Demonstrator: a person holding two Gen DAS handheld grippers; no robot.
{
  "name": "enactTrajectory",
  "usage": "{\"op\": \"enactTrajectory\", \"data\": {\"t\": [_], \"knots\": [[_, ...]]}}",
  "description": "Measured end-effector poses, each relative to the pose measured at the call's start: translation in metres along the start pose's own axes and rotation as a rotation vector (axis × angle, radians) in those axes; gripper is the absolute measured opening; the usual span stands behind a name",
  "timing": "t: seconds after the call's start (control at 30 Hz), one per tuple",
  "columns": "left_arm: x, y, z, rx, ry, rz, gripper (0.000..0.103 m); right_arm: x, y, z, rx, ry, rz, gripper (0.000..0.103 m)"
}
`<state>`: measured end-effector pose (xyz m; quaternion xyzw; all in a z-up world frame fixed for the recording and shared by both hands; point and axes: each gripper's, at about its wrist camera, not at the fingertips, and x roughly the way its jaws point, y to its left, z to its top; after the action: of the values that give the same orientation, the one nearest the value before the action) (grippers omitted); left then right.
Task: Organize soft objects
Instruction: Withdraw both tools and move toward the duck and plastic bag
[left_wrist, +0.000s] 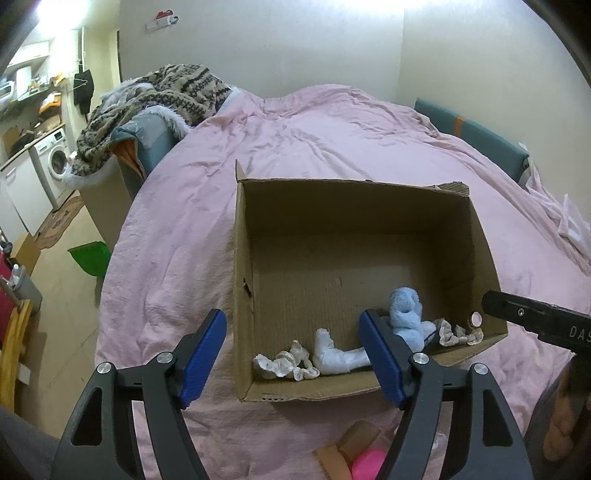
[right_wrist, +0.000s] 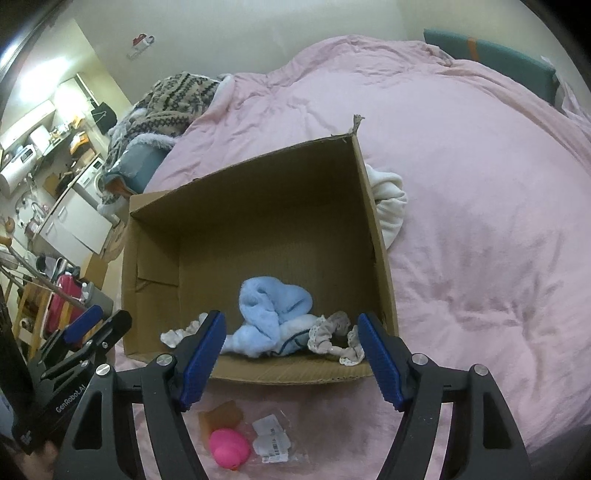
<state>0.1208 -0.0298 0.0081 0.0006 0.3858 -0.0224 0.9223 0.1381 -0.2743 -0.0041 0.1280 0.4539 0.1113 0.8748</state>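
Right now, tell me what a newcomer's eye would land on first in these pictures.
The open cardboard box sits in the middle of the pink bedspread, with a fluffy light blue cloth and small lace-trimmed pieces along its near wall. Both the left hand-held gripper and the right hand-held gripper hang open over that near edge. A bright pink ball lies outside, just in front of the box.

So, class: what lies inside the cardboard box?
Inside the cardboard box: a blue fluffy cloth, a white sock and lace-trimmed pieces. Anything beneath them is hidden.
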Motion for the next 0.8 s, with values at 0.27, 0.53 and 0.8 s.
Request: {"op": "enactTrajectory", "data": {"t": [0.27, 0.53, 0.8], "knots": [[-0.004, 0.003, -0.003, -0.006, -0.001, 0.004, 0.072, -0.004, 0.002, -0.004, -0.009, 0.004, 0.004, 0.078], [-0.009, 0.002, -0.007, 0.01, -0.005, 0.008, 0.072, -0.004, 0.011, -0.012, -0.048, 0.022, -0.005, 0.078], [-0.015, -0.005, -0.009, 0.04, 0.033, -0.036, 0.072, -0.018, 0.012, -0.036, -0.009, 0.037, 0.01, 0.078]]}}
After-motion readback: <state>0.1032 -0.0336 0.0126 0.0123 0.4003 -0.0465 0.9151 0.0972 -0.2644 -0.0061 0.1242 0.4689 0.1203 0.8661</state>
